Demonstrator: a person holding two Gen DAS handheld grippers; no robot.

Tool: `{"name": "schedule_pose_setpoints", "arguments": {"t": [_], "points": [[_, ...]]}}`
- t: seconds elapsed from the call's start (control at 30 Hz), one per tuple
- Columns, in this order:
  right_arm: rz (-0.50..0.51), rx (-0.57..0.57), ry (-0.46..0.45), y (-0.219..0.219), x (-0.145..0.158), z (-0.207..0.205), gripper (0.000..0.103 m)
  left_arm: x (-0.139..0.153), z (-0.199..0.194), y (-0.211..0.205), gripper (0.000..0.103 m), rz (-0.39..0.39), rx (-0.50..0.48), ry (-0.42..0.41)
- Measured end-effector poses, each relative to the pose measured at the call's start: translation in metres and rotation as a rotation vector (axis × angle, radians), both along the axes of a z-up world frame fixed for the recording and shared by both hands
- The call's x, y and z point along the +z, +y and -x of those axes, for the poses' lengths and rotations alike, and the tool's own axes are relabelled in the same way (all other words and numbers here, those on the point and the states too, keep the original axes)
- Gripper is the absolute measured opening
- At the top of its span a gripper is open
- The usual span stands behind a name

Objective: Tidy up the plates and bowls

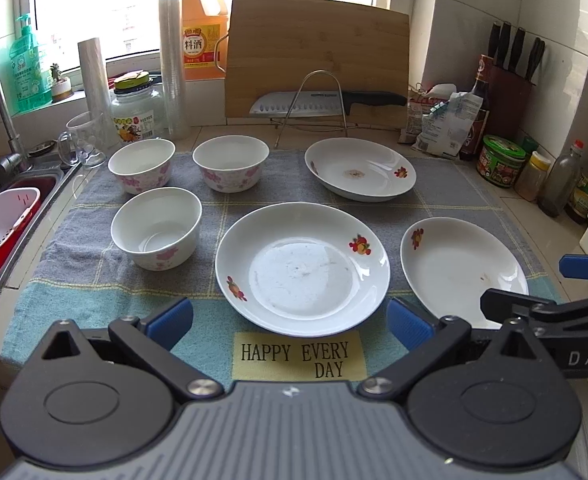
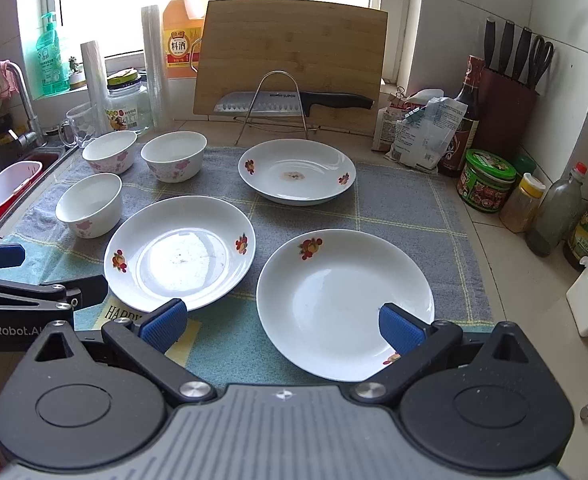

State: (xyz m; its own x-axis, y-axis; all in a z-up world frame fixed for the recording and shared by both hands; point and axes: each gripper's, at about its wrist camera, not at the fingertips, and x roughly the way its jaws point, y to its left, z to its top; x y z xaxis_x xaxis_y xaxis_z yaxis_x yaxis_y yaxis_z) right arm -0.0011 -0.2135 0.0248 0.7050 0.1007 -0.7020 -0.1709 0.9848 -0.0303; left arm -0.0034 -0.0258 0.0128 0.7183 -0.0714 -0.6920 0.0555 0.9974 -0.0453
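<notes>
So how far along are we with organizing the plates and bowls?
Nothing looks done yet. The three bowls and three plates all sit apart on the towel, none stacked. Nothing is in hand: the left gripper and right gripper are both open and empty, near the front plates. All the stacking of bowls and plates is left.

The left gripper (image 1: 290, 322) is hovering at the near edge of the scene, its blue-padded fingers (image 1: 170, 320) spreading wide and holding nothing. The right gripper (image 2: 282, 326) is hanging just beside it on the right, level with it, its jaws likewise gaping wide and empty.
</notes>
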Motion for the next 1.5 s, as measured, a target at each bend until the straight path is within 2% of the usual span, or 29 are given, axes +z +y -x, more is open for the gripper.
{"name": "schedule_pose_setpoints", "arguments": {"t": [0.37,0.57,0.9,1.03,1.33,1.5], "points": [[-0.017,0.054,-0.062,-0.035,0.002,-0.003,0.103,0.005,-0.007,-0.019,0.102,0.037,-0.037,-0.011],[-0.03,0.079,-0.071,-0.062,-0.009,-0.006,0.103,0.0,-0.012,-0.037,0.102,0.023,-0.072,-0.014],[-0.04,0.137,-0.003,-0.098,-0.052,-0.009,0.103,-0.008,-0.023,-0.061,0.102,0.015,-0.094,0.002],[-0.038,0.174,0.022,-0.104,-0.07,-0.012,0.103,-0.007,-0.03,-0.068,0.102,-0.002,-0.08,-0.017],[-0.025,0.207,0.075,-0.113,-0.109,-0.028,0.103,-0.011,-0.04,-0.082,0.102,-0.03,-0.091,0.006],[-0.045,0.225,0.088,-0.119,-0.119,-0.036,0.103,-0.012,-0.047,-0.09,0.102,-0.028,-0.107,0.019]]}}
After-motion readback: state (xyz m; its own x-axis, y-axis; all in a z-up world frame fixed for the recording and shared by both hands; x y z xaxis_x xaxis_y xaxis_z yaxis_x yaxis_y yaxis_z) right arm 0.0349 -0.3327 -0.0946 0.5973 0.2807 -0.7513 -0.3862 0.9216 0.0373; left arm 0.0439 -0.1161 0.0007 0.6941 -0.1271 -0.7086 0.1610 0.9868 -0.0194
